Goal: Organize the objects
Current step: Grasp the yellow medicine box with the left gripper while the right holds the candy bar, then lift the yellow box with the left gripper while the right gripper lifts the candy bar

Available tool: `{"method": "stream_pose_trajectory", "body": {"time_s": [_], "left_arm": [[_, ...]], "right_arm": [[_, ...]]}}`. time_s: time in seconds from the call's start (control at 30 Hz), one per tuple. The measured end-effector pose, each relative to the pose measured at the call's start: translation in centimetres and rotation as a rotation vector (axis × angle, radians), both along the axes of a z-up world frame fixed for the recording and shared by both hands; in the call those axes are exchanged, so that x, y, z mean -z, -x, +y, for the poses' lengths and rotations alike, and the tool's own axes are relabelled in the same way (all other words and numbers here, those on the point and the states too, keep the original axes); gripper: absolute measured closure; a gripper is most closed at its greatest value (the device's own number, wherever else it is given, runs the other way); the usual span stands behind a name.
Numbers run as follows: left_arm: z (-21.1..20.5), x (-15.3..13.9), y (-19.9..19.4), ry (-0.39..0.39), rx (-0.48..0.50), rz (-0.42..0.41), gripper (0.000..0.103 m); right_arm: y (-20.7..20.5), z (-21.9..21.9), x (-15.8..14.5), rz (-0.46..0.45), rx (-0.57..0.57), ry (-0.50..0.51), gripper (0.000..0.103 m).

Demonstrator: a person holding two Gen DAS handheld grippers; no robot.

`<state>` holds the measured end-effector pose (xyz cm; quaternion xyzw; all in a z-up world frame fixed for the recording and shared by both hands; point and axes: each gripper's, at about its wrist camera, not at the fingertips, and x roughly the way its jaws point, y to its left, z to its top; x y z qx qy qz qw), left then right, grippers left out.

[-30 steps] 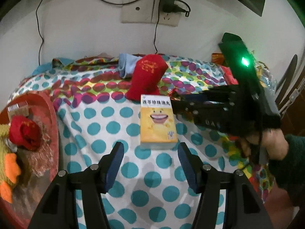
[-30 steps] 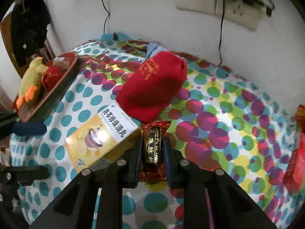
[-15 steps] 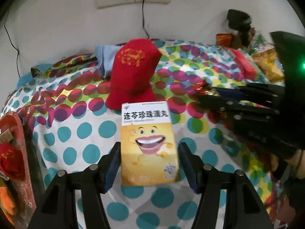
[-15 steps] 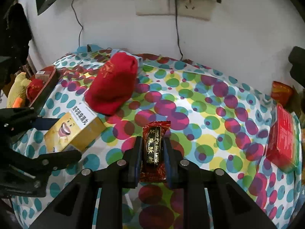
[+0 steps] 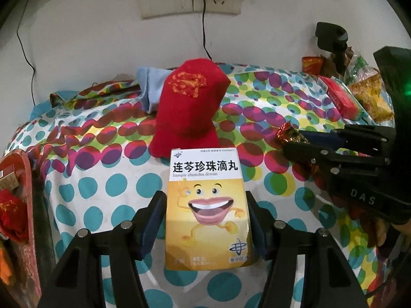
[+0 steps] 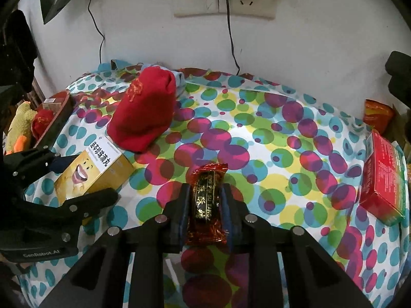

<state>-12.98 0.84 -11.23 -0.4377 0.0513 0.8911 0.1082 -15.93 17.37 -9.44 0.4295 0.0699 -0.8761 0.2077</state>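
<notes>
Box (image 5: pixel 206 205) now between left fingers (image 5: pixel 154 220), perhaps gripped.

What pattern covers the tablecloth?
Multicoloured overlapping polka dots on the white tablecloth; clearest in the right wrist view.

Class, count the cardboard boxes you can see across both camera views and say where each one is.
2. The yellow medicine box sits between the left tool's fingers; the red box lies at the table's right edge. Others may be hidden.
</notes>
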Motion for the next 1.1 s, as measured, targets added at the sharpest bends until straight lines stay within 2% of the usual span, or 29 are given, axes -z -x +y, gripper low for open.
{"method": "stream_pose_trajectory", "body": {"time_s": [0.03, 0.1, 0.17, 0.27, 0.37, 0.47, 0.53, 0.67, 0.77, 1.0, 1.1], "left_arm": [[0.1, 0.0, -0.1, 0.001, 0.001, 0.007, 0.051], [0.4, -0.1, -0.2, 0.023, -0.001, 0.025, 0.051], [0.4, 0.0, -0.2, 0.024, -0.002, 0.027, 0.051], [-0.3, 0.1, 0.1, -0.023, -0.013, 0.008, 0.051], [-1.0, 0.0, 0.2, -0.056, -0.035, 0.006, 0.051], [-1.6, -0.1, 0.3, -0.081, -0.056, 0.005, 0.051], [-1.5, -0.1, 0.3, -0.065, -0.059, 0.006, 0.051], [-1.1, 0.0, 0.3, -0.032, -0.061, 0.009, 0.051], [-1.0, 0.0, 0.3, -0.017, -0.063, 0.012, 0.051], [-1.1, 0.0, 0.4, -0.016, -0.062, 0.013, 0.051], [-1.1, -0.3, 0.1, -0.007, -0.061, 0.041, 0.051]], "right_arm": [[0.0, 0.0, 0.0, 0.001, -0.001, -0.003, 0.080], [-0.1, -0.2, 0.0, 0.005, -0.003, -0.016, 0.079], [-0.2, -0.5, 0.1, 0.010, -0.019, -0.032, 0.069], [-0.6, -1.4, 0.2, 0.025, -0.042, -0.074, 0.064], [-0.4, -0.8, 0.2, 0.010, -0.019, -0.040, 0.064], [-0.5, -0.4, 0.1, 0.012, 0.003, -0.039, 0.065], [-0.6, -0.1, 0.1, 0.007, 0.005, -0.025, 0.067], [-0.8, 0.4, 0.0, 0.005, 0.032, -0.007, 0.083], [-0.8, 0.6, -0.1, 0.004, 0.043, -0.002, 0.083], [-1.0, -0.2, -0.1, 0.025, 0.042, -0.062, 0.083], [-1.0, -0.3, 0.0, 0.025, 0.051, -0.067, 0.083]]}}
